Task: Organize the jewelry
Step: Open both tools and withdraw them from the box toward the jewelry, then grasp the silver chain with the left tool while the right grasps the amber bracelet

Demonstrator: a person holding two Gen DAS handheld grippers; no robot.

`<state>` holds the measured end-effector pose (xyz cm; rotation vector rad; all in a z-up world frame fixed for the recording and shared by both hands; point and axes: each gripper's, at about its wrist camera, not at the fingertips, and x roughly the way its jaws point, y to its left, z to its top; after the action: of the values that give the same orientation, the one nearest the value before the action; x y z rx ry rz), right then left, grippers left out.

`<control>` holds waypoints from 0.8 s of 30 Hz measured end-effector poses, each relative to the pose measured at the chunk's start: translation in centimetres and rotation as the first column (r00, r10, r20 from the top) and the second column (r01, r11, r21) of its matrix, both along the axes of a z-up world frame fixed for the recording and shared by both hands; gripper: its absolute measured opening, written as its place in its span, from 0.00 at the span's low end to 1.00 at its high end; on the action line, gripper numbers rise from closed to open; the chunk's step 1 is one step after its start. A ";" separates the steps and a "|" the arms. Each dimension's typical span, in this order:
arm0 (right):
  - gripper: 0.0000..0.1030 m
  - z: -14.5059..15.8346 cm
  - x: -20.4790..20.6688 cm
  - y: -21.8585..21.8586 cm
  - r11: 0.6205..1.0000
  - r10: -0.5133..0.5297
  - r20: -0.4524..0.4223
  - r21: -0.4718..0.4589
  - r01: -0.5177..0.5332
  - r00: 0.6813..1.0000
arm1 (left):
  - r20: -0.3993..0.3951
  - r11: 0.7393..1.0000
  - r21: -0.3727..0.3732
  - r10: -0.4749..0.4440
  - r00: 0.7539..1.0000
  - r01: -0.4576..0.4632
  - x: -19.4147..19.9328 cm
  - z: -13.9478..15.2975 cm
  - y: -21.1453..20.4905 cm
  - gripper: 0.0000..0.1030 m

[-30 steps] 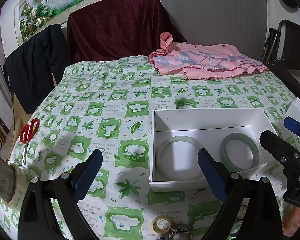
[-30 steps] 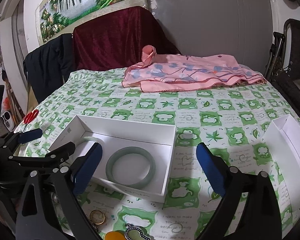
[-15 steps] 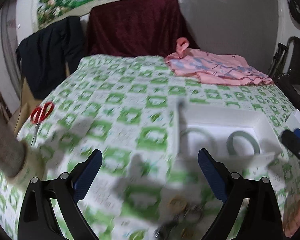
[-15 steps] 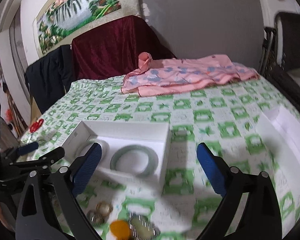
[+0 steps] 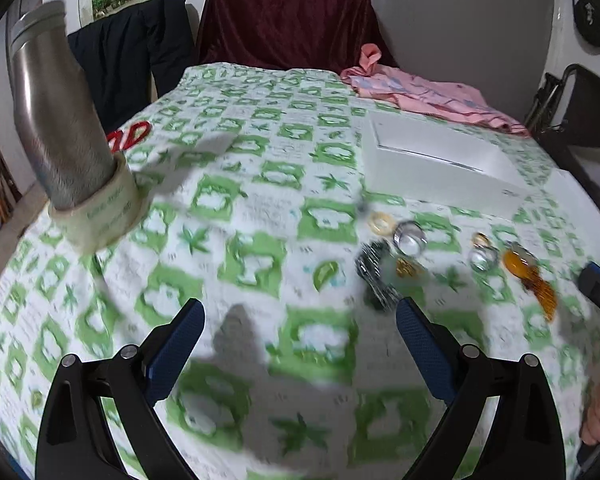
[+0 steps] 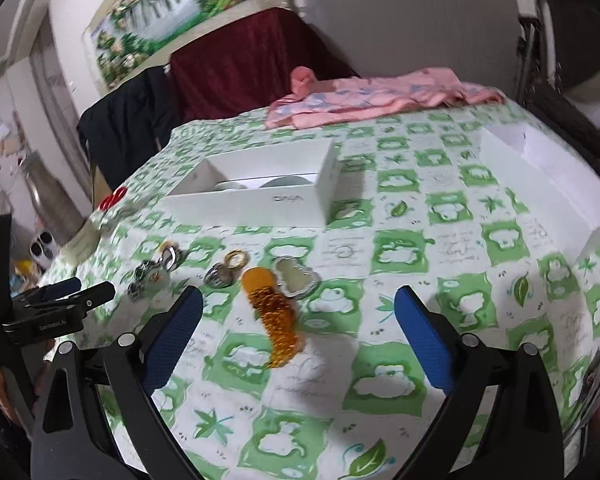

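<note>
A white box [image 6: 260, 196] with two pale green bangles [image 6: 260, 184] inside stands on the green-patterned cloth; it also shows in the left wrist view [image 5: 436, 164]. Loose jewelry lies in front of it: an amber bead bracelet [image 6: 274, 312], a heart-shaped pendant [image 6: 296, 274], gold rings [image 6: 236, 258], silver rings [image 5: 410, 238] and a dark chain piece [image 5: 374, 272]. My left gripper [image 5: 300, 344] is open and empty, low over the cloth. My right gripper [image 6: 298, 340] is open and empty, just behind the amber bracelet.
A steel bottle [image 5: 56, 112] stands in a tape roll [image 5: 100, 216] at the left. Red scissors [image 5: 130, 136] lie behind it. A white box lid [image 6: 548, 176] sits at the right. A pink cloth [image 6: 380, 96] lies at the far edge.
Both grippers have pulled back from the box and dropped low over the cloth, bringing the loose jewelry into view. Both stay open and empty.
</note>
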<state>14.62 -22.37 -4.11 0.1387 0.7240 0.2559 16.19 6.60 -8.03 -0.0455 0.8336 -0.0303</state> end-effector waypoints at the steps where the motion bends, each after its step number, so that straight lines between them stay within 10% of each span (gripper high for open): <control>1: 0.85 0.0 -0.2 0.4 1.000 0.010 0.004 -0.018 -0.010 1.000 | 0.004 1.000 -0.017 -0.012 1.000 0.012 -0.4 0.1 0.0 0.92; 9: 0.81 0.1 -0.3 1.4 0.997 0.045 0.018 -0.068 -0.044 0.999 | -0.032 0.998 -0.035 -0.058 0.998 0.057 0.7 0.0 -1.0 0.89; 24: 0.81 0.0 0.1 1.4 0.997 0.053 0.009 -0.054 -0.053 0.999 | -0.092 0.994 -0.014 -0.106 0.990 0.105 6.0 -0.8 -2.6 0.38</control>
<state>14.75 -21.00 -4.10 0.0666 0.7244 0.2873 22.17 3.99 -8.86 -0.0117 0.9278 -0.1326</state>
